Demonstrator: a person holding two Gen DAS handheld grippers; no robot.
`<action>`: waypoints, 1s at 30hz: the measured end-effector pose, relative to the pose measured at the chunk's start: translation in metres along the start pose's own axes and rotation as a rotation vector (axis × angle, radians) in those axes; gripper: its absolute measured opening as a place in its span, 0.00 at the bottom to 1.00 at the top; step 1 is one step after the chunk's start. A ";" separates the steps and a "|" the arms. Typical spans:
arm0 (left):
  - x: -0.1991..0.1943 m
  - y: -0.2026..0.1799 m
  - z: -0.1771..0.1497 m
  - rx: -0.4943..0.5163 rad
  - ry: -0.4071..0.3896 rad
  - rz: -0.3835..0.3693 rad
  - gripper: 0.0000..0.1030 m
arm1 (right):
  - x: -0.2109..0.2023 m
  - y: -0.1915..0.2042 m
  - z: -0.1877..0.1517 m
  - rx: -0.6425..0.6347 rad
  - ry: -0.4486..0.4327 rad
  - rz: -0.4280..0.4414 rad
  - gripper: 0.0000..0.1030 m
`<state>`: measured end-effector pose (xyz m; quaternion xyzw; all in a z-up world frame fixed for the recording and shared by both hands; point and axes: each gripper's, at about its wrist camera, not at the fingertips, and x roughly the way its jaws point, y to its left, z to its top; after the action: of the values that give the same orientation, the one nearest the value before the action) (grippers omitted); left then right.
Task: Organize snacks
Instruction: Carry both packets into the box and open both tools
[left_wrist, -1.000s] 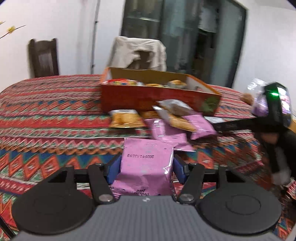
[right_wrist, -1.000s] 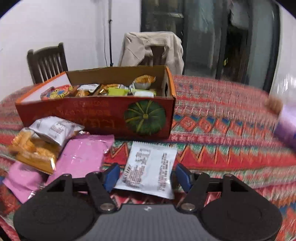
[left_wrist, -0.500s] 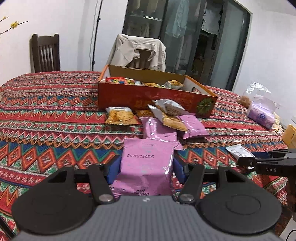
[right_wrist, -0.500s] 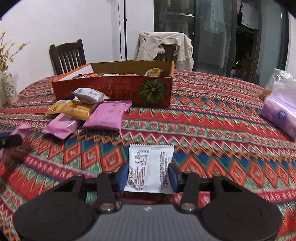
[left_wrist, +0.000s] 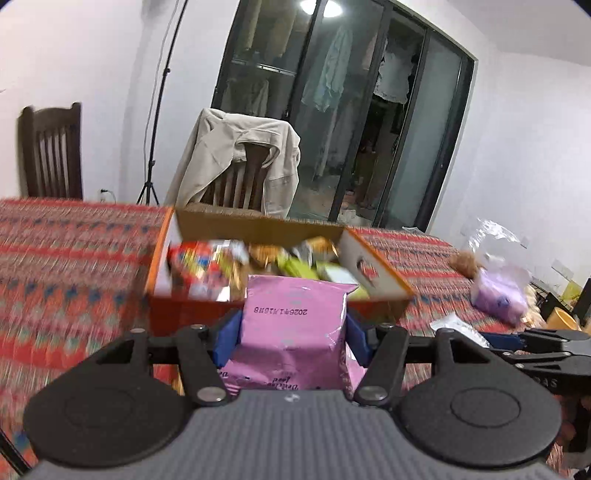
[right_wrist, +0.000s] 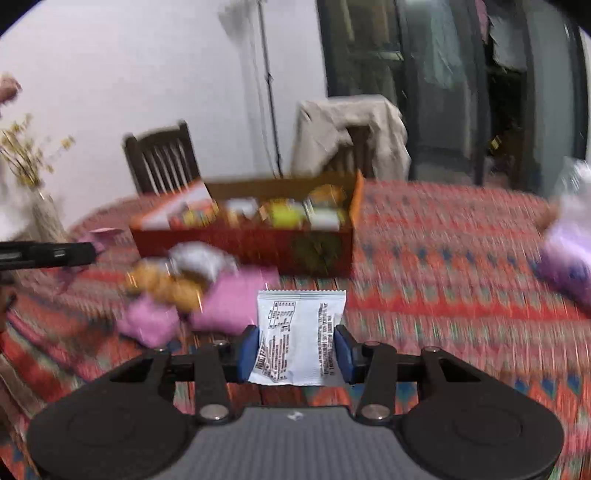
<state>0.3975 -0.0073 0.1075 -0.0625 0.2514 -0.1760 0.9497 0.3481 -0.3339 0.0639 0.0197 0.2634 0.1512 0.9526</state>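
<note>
Above the patterned desk (right_wrist: 461, 258), the left claw (left_wrist: 291, 332) grips a pink packet (left_wrist: 295, 325) and the right claw (right_wrist: 297, 349) is closing on a white sachet (right_wrist: 301, 332). Both are lifted, facing the orange box (left_wrist: 369, 295). Next, I think, each snack must be released inside it. 1 second ago the sachet lay on the desk.
</note>
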 end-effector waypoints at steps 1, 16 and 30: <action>0.016 0.000 0.013 0.001 0.011 0.004 0.59 | 0.007 0.001 0.012 -0.017 -0.016 0.003 0.42; 0.237 0.015 0.073 -0.103 0.299 0.132 0.59 | 0.234 0.000 0.104 -0.020 0.187 -0.080 0.44; 0.138 0.018 0.076 -0.040 0.154 0.091 0.80 | 0.187 0.000 0.115 -0.033 0.098 -0.075 0.67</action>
<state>0.5528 -0.0391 0.1068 -0.0564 0.3297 -0.1319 0.9331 0.5594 -0.2730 0.0701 -0.0135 0.3078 0.1204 0.9437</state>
